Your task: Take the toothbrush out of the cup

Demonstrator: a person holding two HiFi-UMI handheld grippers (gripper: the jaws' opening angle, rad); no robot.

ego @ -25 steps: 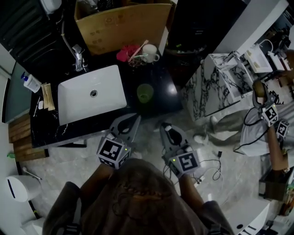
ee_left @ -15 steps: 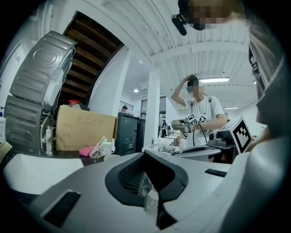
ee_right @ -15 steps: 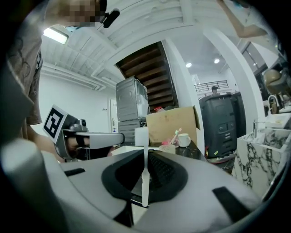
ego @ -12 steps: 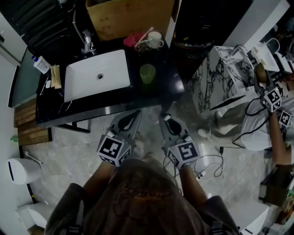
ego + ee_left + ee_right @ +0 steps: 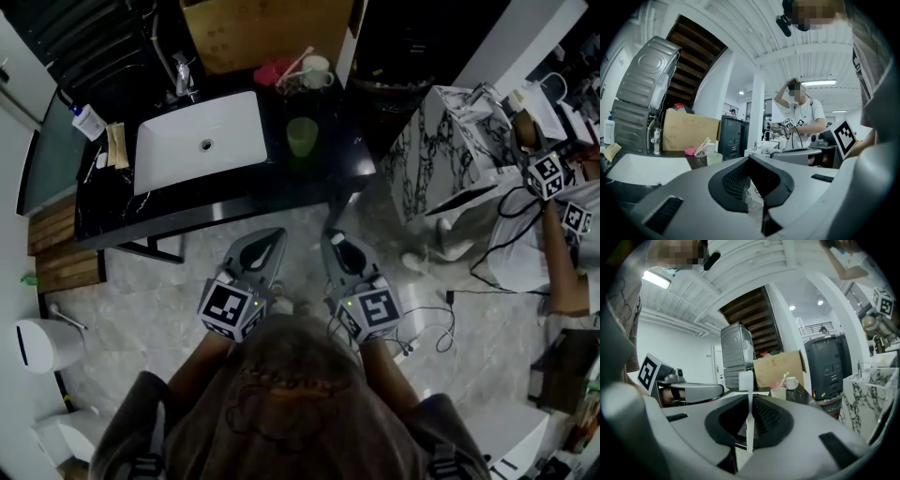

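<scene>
Nearest, the left tongs and the right tongs sit side by side over the pale floor, both pointing at the black surface. The left pair is clenched on nothing; the right pair is drawn in to a thin slit, also with nothing between its pads. Open floor lies between the two tips and the front edge of the surface. To the right of the surface stands one marble-patterned cabinet, with a narrow passage of floor between them.

On the surface, one white sink takes the left half. One green cup stands just beside the sink's right rim, showing only its own green inside. Behind it, near the back edge, is one white mug, and the toothbrush leans up and out at the mug's left side. Whether it stands in the mug or in a clear cup pressed against it, I cannot tell. A pink thing lies just left of them. Farthest back are one faucet behind the sink and one cardboard box
</scene>
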